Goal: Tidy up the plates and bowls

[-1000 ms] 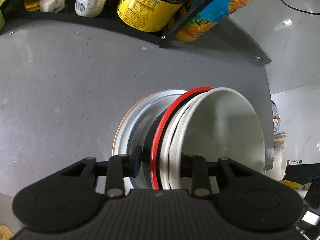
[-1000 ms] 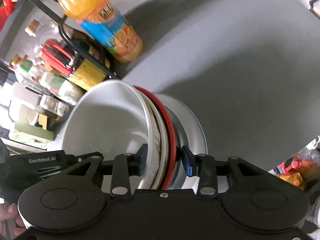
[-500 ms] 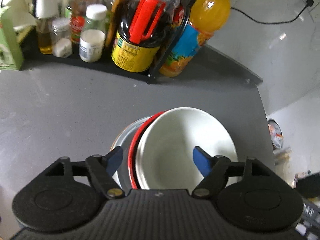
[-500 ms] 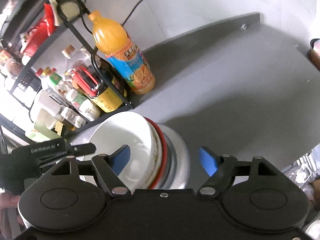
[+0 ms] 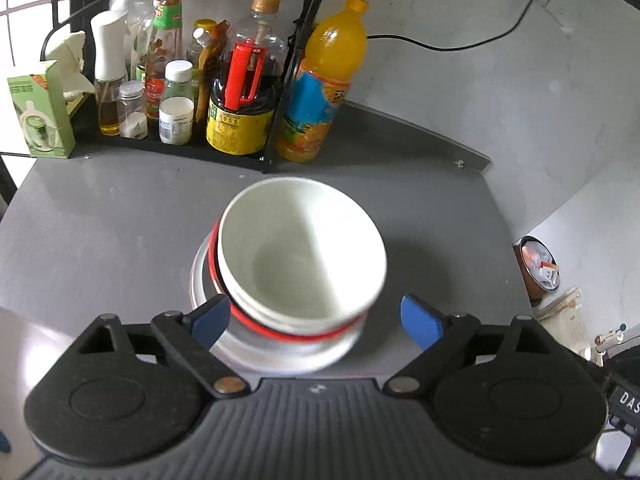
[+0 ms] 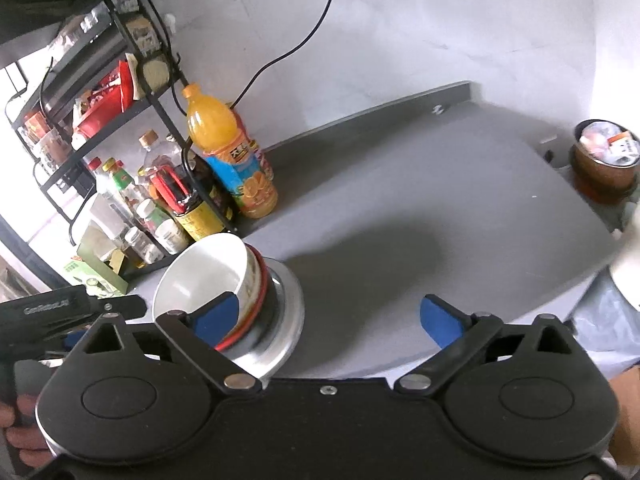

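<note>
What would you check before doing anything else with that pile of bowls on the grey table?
1. Left hand-held gripper open and free of the stack: ok, blue pads wide apart.
2. Right hand-held gripper open and holding nothing: ok.
3. Stack resting on the grey table: ok, metal plate at the bottom.
4. Stack nested straight: not ok, the white bowl and red-rimmed bowl sit off-centre on the plate.
5. Clear of the orange juice bottle: ok, a gap shows.
6. Bowls clean: cannot tell.
</note>
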Demonstrator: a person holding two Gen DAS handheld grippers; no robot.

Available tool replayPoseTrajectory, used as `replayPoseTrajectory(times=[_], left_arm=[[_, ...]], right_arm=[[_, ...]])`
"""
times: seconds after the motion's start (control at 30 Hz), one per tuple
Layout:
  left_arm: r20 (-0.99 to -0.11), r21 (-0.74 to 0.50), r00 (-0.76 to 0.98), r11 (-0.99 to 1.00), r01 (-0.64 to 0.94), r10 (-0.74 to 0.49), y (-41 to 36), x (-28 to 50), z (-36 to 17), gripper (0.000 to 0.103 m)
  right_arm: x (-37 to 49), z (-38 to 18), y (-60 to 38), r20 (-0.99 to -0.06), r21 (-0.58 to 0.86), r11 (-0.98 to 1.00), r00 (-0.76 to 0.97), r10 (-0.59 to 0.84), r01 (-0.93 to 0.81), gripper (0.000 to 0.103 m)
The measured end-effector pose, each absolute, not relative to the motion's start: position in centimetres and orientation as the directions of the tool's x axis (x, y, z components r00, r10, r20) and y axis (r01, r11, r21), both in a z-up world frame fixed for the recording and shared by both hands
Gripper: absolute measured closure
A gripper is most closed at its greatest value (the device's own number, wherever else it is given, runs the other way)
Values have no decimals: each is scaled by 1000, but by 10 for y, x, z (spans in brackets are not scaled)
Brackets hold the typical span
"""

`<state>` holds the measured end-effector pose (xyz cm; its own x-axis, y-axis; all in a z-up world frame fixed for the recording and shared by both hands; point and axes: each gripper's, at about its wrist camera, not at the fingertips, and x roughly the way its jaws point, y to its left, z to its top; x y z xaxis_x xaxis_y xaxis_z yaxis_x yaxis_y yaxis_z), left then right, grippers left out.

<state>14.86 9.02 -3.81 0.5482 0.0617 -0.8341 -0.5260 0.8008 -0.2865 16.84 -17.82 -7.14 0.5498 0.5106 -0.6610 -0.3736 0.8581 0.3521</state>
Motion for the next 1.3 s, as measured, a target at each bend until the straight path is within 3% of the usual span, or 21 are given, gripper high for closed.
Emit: replayPoseTrajectory(times=[0.43, 1.3], left_arm=[[-811, -209, 571, 848, -487, 128, 54, 88, -8, 1], [-797, -112, 595, 944, -311, 102, 113, -24, 19, 1]], right_arm=[[116, -55, -210, -630, 289, 892, 633, 451, -348, 0], [-26, -21, -129, -602, 208, 942, 724, 337, -265, 0]])
